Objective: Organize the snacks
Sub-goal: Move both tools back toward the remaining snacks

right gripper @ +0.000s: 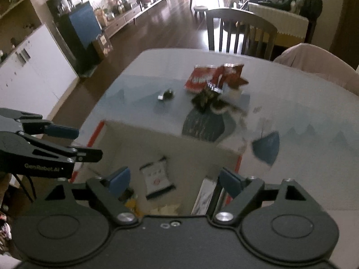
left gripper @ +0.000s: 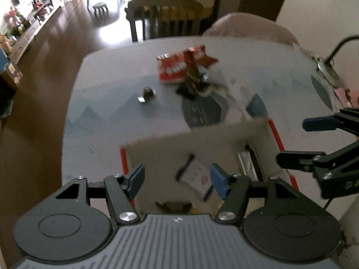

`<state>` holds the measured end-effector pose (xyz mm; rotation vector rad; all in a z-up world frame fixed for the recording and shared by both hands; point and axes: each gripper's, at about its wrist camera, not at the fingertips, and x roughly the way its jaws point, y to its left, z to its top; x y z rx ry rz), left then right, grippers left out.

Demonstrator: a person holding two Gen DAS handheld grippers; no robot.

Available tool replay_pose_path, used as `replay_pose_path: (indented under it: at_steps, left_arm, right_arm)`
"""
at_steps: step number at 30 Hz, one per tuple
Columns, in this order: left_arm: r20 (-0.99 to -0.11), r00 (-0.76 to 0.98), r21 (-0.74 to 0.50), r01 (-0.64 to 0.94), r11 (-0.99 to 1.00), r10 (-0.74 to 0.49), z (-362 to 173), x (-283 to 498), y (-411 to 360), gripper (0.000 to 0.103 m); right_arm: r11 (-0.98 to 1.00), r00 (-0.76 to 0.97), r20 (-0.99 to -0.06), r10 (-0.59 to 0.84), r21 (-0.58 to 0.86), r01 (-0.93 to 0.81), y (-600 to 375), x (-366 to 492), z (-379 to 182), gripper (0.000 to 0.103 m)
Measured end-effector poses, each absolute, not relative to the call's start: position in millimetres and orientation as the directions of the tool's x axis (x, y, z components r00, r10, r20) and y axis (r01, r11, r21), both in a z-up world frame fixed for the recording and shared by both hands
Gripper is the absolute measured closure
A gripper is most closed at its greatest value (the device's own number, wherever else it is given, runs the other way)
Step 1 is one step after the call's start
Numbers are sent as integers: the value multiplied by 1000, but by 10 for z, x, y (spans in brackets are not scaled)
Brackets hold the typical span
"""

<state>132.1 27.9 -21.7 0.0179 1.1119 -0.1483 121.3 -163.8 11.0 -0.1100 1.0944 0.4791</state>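
An open cardboard box [left gripper: 190, 143] with red tape on its edges stands on the table's near side. A white packet [left gripper: 195, 177] and a dark and yellow snack [left gripper: 172, 206] lie inside. My left gripper [left gripper: 177, 181] hovers open above the box, nothing between its blue pads. My right gripper [right gripper: 174, 180] is open and empty over the same box [right gripper: 157, 139], above the white packet [right gripper: 157, 177]. Farther back lie red snack packets [left gripper: 179, 67] [right gripper: 202, 78], a dark pile of wrappers [left gripper: 193, 83] [right gripper: 206, 98] and one small dark wrapped snack [left gripper: 147, 94] [right gripper: 166, 95].
The patterned grey tablecloth [right gripper: 303, 103] covers the table. A dark wooden chair [right gripper: 240, 31] and a cloth-covered chair [right gripper: 314, 60] stand at the far side. A lamp base [left gripper: 325, 69] sits at the table's right edge. To the left the table ends above the wooden floor [left gripper: 56, 67].
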Motion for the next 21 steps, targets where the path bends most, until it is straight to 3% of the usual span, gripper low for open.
replay_pose_path:
  at_steps: [2,5,9,14,21]
  left_arm:
    - [-885,455,-54,117,992,-102,-129,1425,310,33]
    - [-872,482,-47,97,994,-88,-45,1588,359,31]
    - [-855,511,-58,71,996,-86,23,1875,430,24]
    - [-844,536,-13,22,1000,-23,31,2321,536,24]
    - [-871,491,-18,34,999,-32,-127,2963,633,24]
  right_arm:
    - [896,382,-864,327,155,-416,-1672,1327,183,14]
    - [906,416,-847,330,160,-392,-1724,1529,292,4]
    - [913,438,-832,341,182,-366,-1756,1819,358,1]
    - [927,441,-835,329,196,-320,-1760,2222,321,1]
    - [944,404,-863,304,217,-247,-1675,2782,81,1]
